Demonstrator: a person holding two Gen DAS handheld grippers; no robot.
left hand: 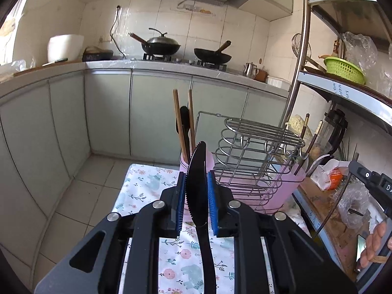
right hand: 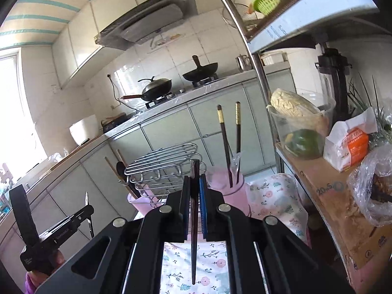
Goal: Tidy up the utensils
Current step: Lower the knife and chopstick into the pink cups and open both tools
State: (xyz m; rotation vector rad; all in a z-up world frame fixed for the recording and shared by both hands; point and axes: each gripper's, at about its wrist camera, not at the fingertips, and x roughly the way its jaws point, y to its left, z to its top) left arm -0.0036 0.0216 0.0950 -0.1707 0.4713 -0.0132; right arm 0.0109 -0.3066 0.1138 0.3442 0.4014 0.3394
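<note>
My left gripper (left hand: 196, 191) is shut on a black plastic knife (left hand: 197, 171), blade up, held above the floral cloth in front of the left pink cup (left hand: 183, 165). That cup holds two wooden chopsticks (left hand: 178, 120) and a black spoon (left hand: 184, 118). My right gripper (right hand: 194, 196) is shut on a dark chopstick (right hand: 194, 232), held upright in front of the right pink cup (right hand: 236, 191). That cup holds two dark gold-banded chopsticks (right hand: 226, 142) and a clear utensil. The wire rack (left hand: 254, 147) sits between the cups; it also shows in the right wrist view (right hand: 164, 164).
The floral cloth (left hand: 147, 186) covers a small table with tiled floor to its left. A metal shelf unit (left hand: 343, 88) stands at the right with a green basket (left hand: 344, 69), a blender, bags and a cardboard sheet (right hand: 325, 196). The counter with woks (left hand: 161, 44) runs behind.
</note>
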